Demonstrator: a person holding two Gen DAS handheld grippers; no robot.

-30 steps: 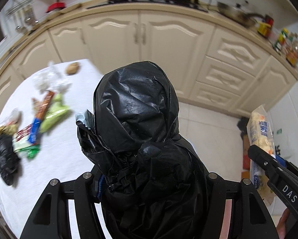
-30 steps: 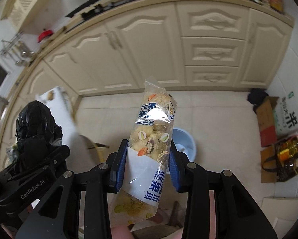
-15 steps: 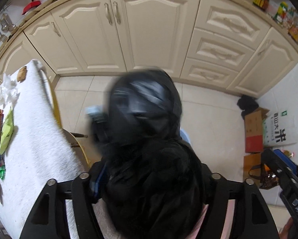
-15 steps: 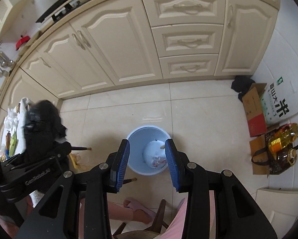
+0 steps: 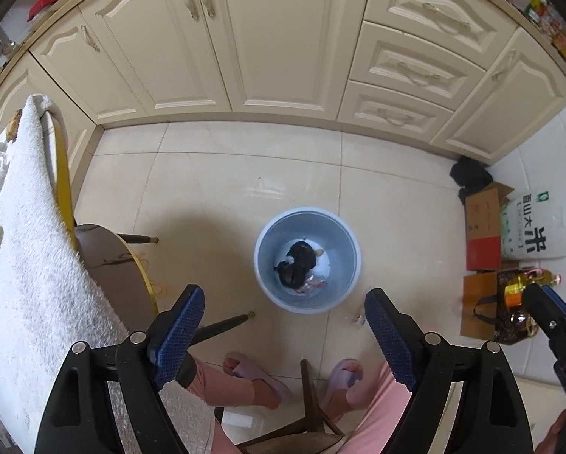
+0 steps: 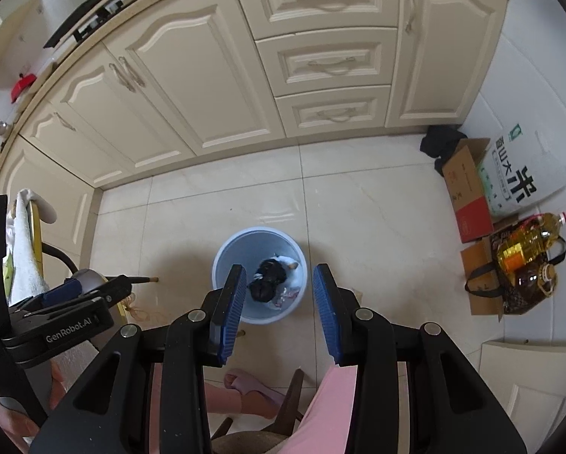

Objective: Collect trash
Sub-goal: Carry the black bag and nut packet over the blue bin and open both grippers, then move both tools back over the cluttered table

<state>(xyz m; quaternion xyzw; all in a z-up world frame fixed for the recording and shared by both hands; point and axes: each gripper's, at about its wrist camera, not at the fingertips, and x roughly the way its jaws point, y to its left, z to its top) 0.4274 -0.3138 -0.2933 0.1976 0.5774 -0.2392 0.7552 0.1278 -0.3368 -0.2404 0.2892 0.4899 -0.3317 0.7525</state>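
Black plastic, a crumpled bag (image 5: 297, 268), lies at the bottom of the pale blue bin (image 5: 264, 234) on the tiled floor (image 5: 214, 189), beside a snack wrapper (image 6: 288, 263) and a few small scraps. The left hand-held gripper (image 5: 281, 327) points down over the bin; its jaws have just been opening and now stand wide apart with nothing between them. The right hand-held gripper (image 6: 279, 312) also looks down at the bin, its blue pads parted and gripping nothing. A desk (image 5: 37, 265) draped in white towelling sits to the left, with more wrappers at its far left edge. The person's feet in slippers (image 5: 258, 380) show below the bin. Cream cabinets (image 5: 245, 38) line the far wall, and a cardboard box (image 6: 466, 185) and an oil bottle (image 6: 526, 242) stand to the right
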